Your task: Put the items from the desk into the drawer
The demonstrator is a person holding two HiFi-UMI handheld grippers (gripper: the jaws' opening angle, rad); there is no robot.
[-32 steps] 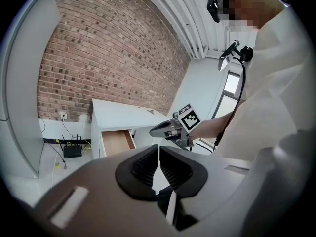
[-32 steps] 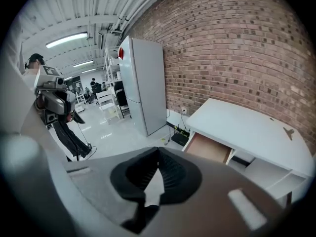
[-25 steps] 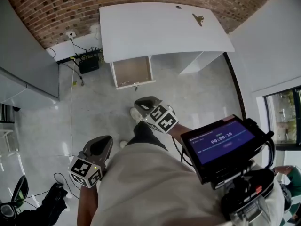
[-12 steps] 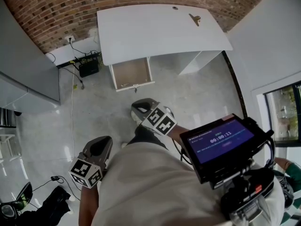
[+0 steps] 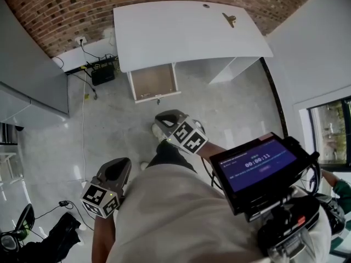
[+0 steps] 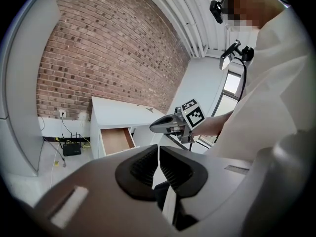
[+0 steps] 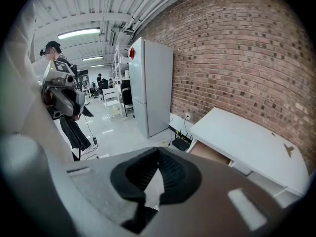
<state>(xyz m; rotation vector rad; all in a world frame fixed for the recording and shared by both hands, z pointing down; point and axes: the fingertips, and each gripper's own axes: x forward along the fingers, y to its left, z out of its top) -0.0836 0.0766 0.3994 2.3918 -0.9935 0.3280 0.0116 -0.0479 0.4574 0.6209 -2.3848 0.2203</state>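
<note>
A white desk stands against the brick wall, far ahead of both grippers. On its right end lies a small brown clip-like item; a tiny round thing sits near the back edge. Below the desk's left part a wooden drawer is pulled open and looks empty. My left gripper hangs low by my side, shut, nothing in it. My right gripper is held out in front, over the floor, also shut and empty. In the right gripper view the desk, item and drawer lie ahead.
A black router with cables sits on the floor left of the drawer. A tall grey cabinet stands at the left. A screen device is mounted at my chest. A black bag lies on the floor behind.
Only a slight shift of the head view; the desk and drawer sit nearly where they were. Both grippers keep their places.
</note>
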